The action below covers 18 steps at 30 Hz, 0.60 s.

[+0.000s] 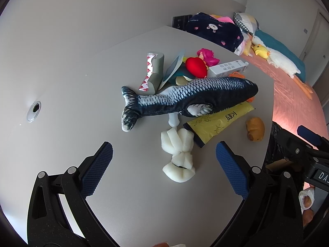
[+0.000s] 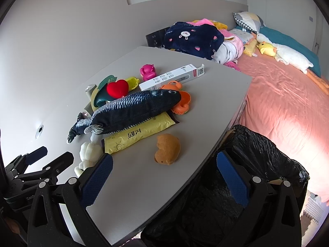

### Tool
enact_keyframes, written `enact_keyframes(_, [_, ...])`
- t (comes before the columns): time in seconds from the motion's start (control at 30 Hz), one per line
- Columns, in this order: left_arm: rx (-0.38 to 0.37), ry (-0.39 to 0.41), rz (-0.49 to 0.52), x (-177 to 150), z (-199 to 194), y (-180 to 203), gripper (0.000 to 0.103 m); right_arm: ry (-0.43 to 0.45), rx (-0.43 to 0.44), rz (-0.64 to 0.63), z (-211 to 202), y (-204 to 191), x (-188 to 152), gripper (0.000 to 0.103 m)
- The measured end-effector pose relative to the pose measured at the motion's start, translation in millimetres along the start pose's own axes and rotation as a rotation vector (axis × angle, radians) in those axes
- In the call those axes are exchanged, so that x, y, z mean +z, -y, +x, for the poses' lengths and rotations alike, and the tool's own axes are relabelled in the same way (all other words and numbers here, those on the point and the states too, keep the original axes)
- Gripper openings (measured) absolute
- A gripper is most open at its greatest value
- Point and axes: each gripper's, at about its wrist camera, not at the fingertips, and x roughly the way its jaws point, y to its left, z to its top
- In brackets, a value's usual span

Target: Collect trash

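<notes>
Black grippers [image 1: 164, 158]; blue ribbed pads [image 1: 96, 170]

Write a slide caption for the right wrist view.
Open right claw above table of toys, fish central, bin bag beside.

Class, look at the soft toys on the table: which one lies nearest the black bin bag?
The small brown plush toy. It sits alone near the table edge beside the black bin bag; the fish plush and red heart lie further in.

The desk [image 1: 61, 72] is pale grey. The fish [image 1: 185, 96] has dark blue scales fading to white. The heart [image 2: 117, 88] is red, the pouch [image 2: 139, 131] yellow with black print, the foam [image 1: 178, 154] white, the bag [image 2: 257, 154] black, the bed [image 2: 287, 107] pink. Gripper pads [image 1: 98, 170] are blue.
</notes>
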Motion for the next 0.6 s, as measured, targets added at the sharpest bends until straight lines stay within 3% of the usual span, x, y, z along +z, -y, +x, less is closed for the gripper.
enact_keyframes(0.6, [-0.036,-0.027,-0.019,-1.1,2.1,-2.7,0.097,0.002,-0.002,0.0,0.2,0.9,-0.5,0.101])
